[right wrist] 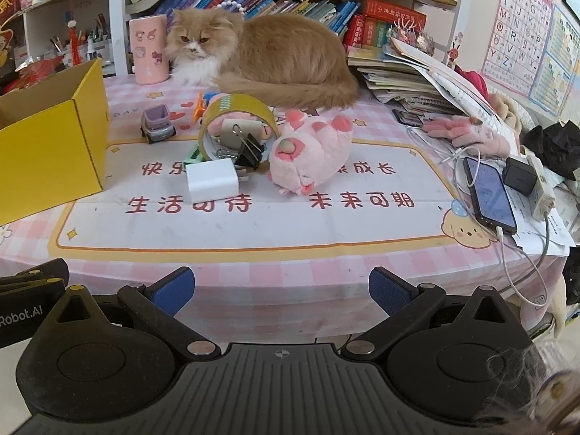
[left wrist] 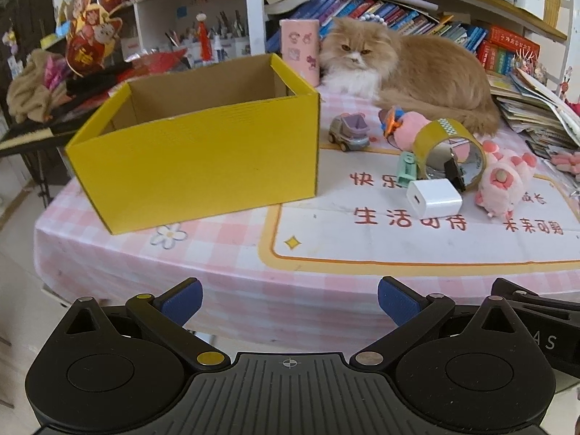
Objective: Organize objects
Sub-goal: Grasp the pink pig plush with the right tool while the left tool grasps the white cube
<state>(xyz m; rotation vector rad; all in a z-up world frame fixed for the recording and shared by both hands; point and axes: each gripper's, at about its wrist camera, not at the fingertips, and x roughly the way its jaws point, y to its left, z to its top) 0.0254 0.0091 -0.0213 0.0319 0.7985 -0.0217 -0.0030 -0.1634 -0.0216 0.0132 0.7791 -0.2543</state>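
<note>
You had bare tablecloth (right wrist: 253, 228) along the near edge, free for both wide-spread grippers. The yellow box (left wrist: 195, 159) blocked the left. Ahead, the charger (right wrist: 212, 180), tape roll (right wrist: 237, 123) and pink plush (right wrist: 311, 154) crowded together; a cat (right wrist: 268, 58) filled the far side, a phone (right wrist: 491, 195) the right.

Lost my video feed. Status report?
Both hand-held grippers open, empty. Yellow box empty, clutter unsorted. Cat behind pile.

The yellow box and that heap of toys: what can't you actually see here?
- Box floor: left view, front wall hides it; right view's edge crops the box.
- Green item: both views, tape roll and charger cover it.
- Pink toy behind the tape: mostly hidden.
- Phone screen: right view, too small.
</note>
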